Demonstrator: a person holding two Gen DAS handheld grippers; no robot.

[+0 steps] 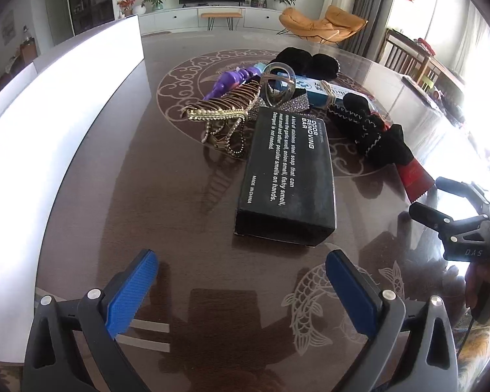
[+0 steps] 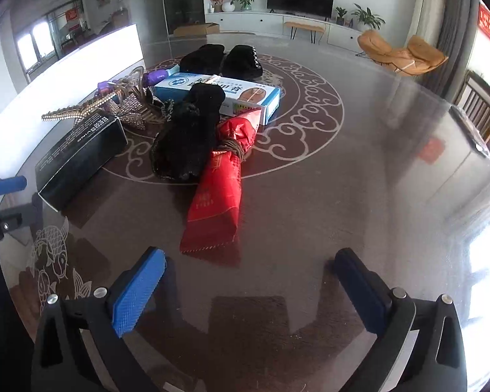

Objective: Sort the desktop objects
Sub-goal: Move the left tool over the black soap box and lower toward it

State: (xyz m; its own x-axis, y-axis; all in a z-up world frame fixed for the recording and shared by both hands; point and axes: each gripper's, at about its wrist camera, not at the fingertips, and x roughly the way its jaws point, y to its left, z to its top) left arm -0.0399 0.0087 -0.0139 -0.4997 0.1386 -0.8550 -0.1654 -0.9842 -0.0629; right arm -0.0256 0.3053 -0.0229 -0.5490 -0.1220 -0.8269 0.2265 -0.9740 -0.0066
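Observation:
A pile of objects lies on a dark glass-topped table (image 1: 147, 196). A black box (image 1: 287, 176) marked ODOR REMOVING BAR lies just ahead of my open, empty left gripper (image 1: 241, 281); it also shows in the right wrist view (image 2: 78, 160). Behind it are gold hair clips (image 1: 222, 111), a purple toy (image 1: 235, 80), a blue-and-white box (image 2: 219, 94), black socks (image 2: 189, 137) and a black fuzzy item (image 2: 222, 58). A red packet (image 2: 219, 189) tied with twine lies just ahead of my open, empty right gripper (image 2: 248, 281).
A long white panel (image 1: 49, 104) runs along the table's left side. The right gripper shows at the right edge of the left wrist view (image 1: 441, 205). Chairs stand beyond the table's right edge (image 2: 480, 104).

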